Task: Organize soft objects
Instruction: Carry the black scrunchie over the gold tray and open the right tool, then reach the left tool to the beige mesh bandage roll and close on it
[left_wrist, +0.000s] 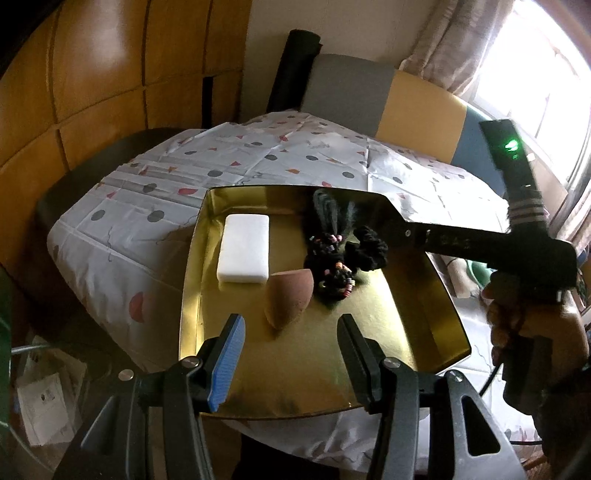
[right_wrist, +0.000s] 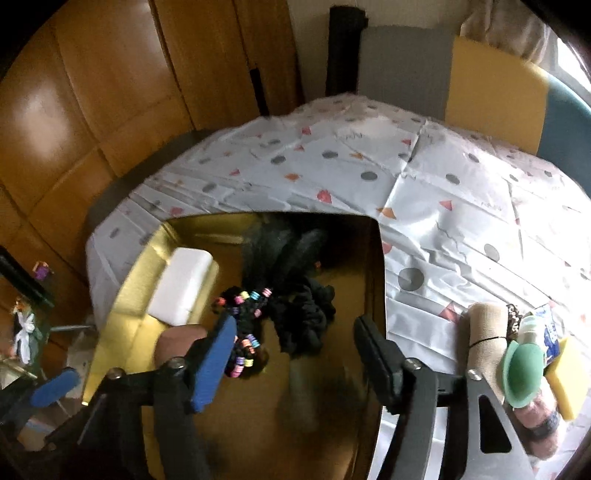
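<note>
Sorting: soft items go into gold tray (left_wrist: 424, 295) on surface w/ patterned cloth (left_wrist: 258, 155); judged partway done.
Tray: shallow, gold-lined, sits near front edge of surface; raised rim prob. keeps small soft things from sliding off.
White sponge block (left_wrist: 243, 249): lies flat, far-left part of tray, apart from other items.
Makeup sponge (left_wrist: 290, 297): brown, egg-shaped, lying on its side, just beside the block's near corner.
Hair ties (left_wrist: 338, 275): black bundle w/ coloured beads, mid-tray, touching black scrunchie (left_wrist: 369, 245); dark fluffy piece (left_wrist: 328, 210) lies behind them, toward far rim. Like w/ like, so it seems grouped by type.
Left gripper (left_wrist: 291, 360): hovers over tray's near edge, pointing down at it; fingers (left_wrist: 229, 362) apart, nothing between them. Judged idle, out of the way.
Right gripper (right_wrist: 295, 360): over tray's right half; fingers (right_wrist: 214, 365) spread wide, empty, hair ties and scrunchie lying just ahead on tray floor, not gripped. View is blurred, so contact w/ ties can't be told for sure.
Person's hand (left_wrist: 532, 325): seen from left wrist view at right, holding the right gripper's handle.
Unsorted pile (right_wrist: 524, 365): on cloth, right of tray – beige roll, green cup-like piece, yellow sponge, blue-white packet, pink item; close together, well apart from tray contents.
Next, est.: right gripper swings to the pile; beige roll is nearest the tray.
Risk: soft pieces deform, slip if pinched at an edge.
</note>
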